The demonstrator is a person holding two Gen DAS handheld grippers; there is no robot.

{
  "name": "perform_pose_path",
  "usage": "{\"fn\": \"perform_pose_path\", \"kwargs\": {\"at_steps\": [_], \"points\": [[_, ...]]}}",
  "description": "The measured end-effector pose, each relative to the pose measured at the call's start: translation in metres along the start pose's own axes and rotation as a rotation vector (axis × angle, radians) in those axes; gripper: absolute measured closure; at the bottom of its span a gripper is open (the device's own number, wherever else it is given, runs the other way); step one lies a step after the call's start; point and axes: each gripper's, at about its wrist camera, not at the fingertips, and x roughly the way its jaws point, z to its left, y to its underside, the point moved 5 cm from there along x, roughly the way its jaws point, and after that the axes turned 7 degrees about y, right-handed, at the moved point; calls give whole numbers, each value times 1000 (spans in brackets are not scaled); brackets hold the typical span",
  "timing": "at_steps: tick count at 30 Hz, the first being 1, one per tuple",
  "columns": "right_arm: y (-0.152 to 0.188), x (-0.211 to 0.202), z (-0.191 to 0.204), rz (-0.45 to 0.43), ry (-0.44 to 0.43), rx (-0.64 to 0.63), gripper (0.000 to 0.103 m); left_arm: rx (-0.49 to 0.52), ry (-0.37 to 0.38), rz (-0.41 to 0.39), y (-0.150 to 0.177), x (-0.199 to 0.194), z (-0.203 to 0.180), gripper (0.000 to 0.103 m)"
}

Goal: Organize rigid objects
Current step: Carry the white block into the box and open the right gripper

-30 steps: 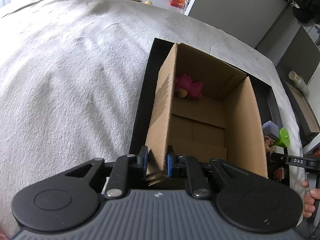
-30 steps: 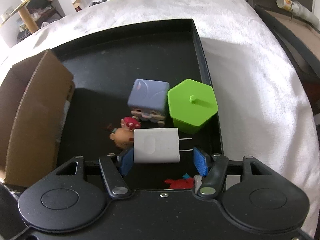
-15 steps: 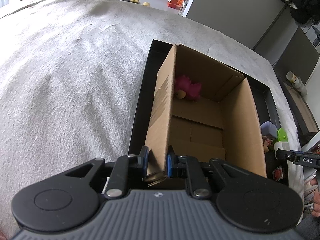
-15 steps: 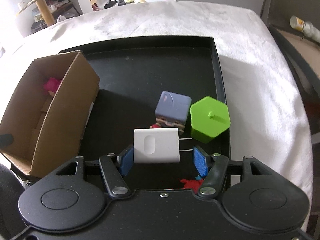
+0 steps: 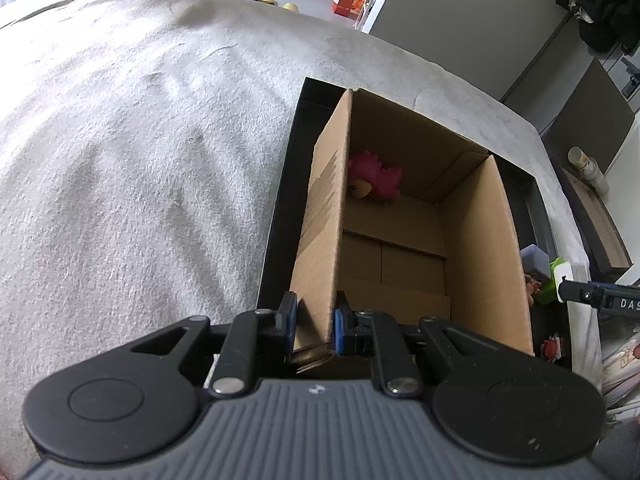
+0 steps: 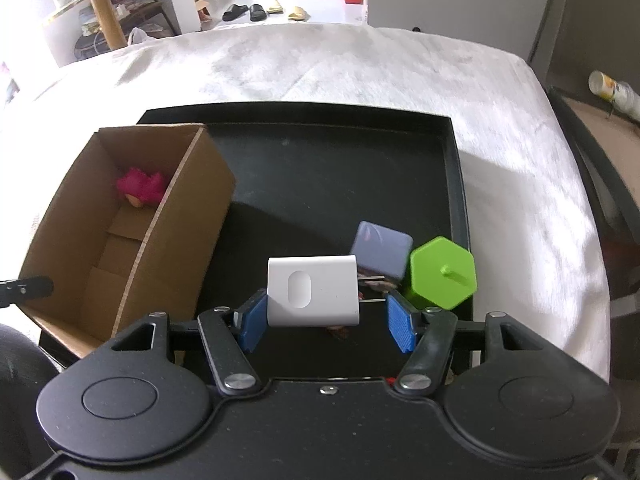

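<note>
Fingers of left gripper [image 5: 313,326] are pinched on cardboard box [image 5: 400,240] wall, prob. to steady it on tray [image 6: 320,168]. White charger [image 6: 313,291] is clamped lengthwise by right gripper [image 6: 326,318] above tray, ready for box w/ pink toy [image 6: 142,186].

I read this as a home: bed-like surface under a white blanket [image 6: 360,68], slippers [image 6: 262,11] on the floor at 12 o'clock, round wooden side table [image 6: 100,4] at 10 o'clock, dark clothing [image 5: 596,4] hanging at 2 o'clock.
</note>
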Motion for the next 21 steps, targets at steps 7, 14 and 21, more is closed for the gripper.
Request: {"fn": "perform_pose_path", "kwargs": {"at_steps": [7,14,21], "points": [[-16,-9,20,-28,-6,-27,43,-2,10,-3,1,0,2,87],[-31,-18,39,-45,-8,-66,43,-6,19,-4,0,0,3,87],[-43,-27,59,-60,-12,-105,42,-8,32,-4,1,1,5,87]]}}
